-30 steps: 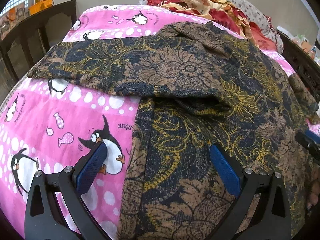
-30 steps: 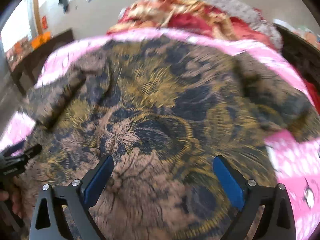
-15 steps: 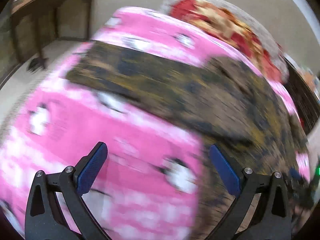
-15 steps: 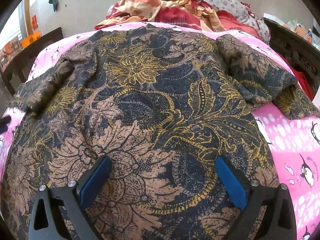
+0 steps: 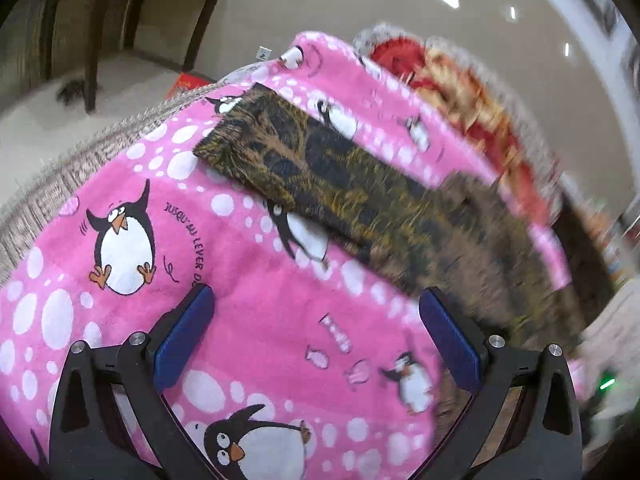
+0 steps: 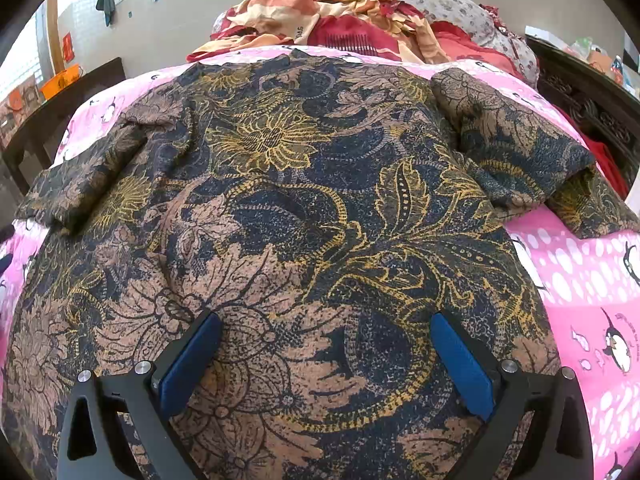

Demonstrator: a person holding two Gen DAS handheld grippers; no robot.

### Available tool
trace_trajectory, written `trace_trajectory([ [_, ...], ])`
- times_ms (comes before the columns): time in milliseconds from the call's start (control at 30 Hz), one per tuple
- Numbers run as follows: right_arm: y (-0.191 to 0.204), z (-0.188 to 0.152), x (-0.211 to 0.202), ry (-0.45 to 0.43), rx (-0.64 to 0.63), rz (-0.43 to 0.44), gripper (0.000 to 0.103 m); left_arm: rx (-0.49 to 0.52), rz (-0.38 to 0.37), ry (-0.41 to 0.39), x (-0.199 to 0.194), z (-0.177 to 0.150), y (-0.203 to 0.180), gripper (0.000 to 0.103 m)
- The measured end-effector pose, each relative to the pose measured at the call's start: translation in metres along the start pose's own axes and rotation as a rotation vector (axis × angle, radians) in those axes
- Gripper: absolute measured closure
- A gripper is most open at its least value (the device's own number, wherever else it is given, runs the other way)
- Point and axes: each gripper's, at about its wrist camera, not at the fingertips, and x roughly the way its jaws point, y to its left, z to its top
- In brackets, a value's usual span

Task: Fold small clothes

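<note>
A dark floral batik shirt [image 6: 304, 216] in navy, brown and gold lies spread flat on a pink penguin blanket [image 6: 580, 280]. Its left sleeve [image 5: 304, 160] stretches out across the blanket in the left wrist view; its right sleeve [image 6: 516, 148] lies folded in at the right. My left gripper [image 5: 316, 320] is open and empty, over bare blanket [image 5: 248, 320] just left of the shirt's side edge. My right gripper [image 6: 326, 344] is open and empty, low over the shirt's lower body.
A heap of red and orange bedding [image 6: 344, 20] lies at the far end of the bed. A dark wooden headboard [image 6: 588, 92] stands at the right. The bed's left edge and floor [image 5: 60, 120] show in the left wrist view, with a dark wooden chair [image 5: 92, 32] beyond.
My left gripper has swung left off the shirt's body, over the blanket near the left sleeve. My right gripper has stayed over the shirt's lower part.
</note>
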Motion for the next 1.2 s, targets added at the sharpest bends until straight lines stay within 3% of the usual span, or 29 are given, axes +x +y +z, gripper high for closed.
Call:
trace_trajectory([
  [133, 0.000, 0.000, 0.000, 0.000, 0.000, 0.000, 0.000, -0.048, -0.129, 0.004, 0.000, 0.027, 0.008, 0.001],
  [200, 0.000, 0.000, 0.000, 0.000, 0.001, 0.000, 0.000, -0.143, -0.183, 0.022, 0.014, 0.041, 0.021, 0.001],
  [300, 0.000, 0.001, 0.001, -0.001, 0.003, -0.001, 0.000, -0.260, -0.227, 0.016, 0.026, 0.054, 0.034, 0.001],
  [367, 0.000, 0.001, 0.002, -0.001, 0.004, -0.001, 0.000, -0.258, -0.240, 0.015, 0.031, 0.067, 0.031, 0.001],
  [533, 0.000, 0.000, 0.001, -0.001, 0.005, -0.001, 0.000, -0.267, -0.186, -0.018, 0.041, 0.087, 0.038, 0.002],
  [600, 0.000, 0.000, 0.001, -0.001, 0.005, -0.002, 0.000, -0.227, -0.134, -0.017, 0.043, 0.092, 0.034, 0.012],
  [667, 0.000, 0.000, 0.001, -0.001, 0.005, -0.003, 0.000, -0.183, -0.038, -0.009, 0.047, 0.096, 0.033, 0.051],
  [700, 0.000, 0.000, 0.001, -0.001, 0.004, -0.002, 0.000, -0.182, -0.004, 0.001, 0.051, 0.097, 0.037, 0.062],
  [733, 0.000, 0.000, 0.001, -0.002, 0.005, -0.001, 0.000, -0.195, 0.039, 0.013, 0.054, 0.098, 0.042, 0.084],
  [767, 0.001, 0.000, 0.001, -0.002, 0.005, -0.002, 0.000, -0.203, 0.063, 0.020, 0.054, 0.098, 0.046, 0.093],
  [900, 0.000, 0.000, 0.001, -0.002, 0.004, -0.002, 0.000, -0.125, 0.102, 0.008, 0.038, 0.099, 0.040, 0.097],
  [1000, 0.001, 0.001, 0.002, -0.002, 0.006, -0.005, 0.000, -0.024, 0.162, -0.054, 0.015, 0.114, 0.028, 0.098],
  [1200, 0.001, 0.000, 0.002, -0.002, 0.007, -0.005, 0.000, -0.002, 0.242, -0.279, -0.060, 0.173, 0.031, 0.099],
])
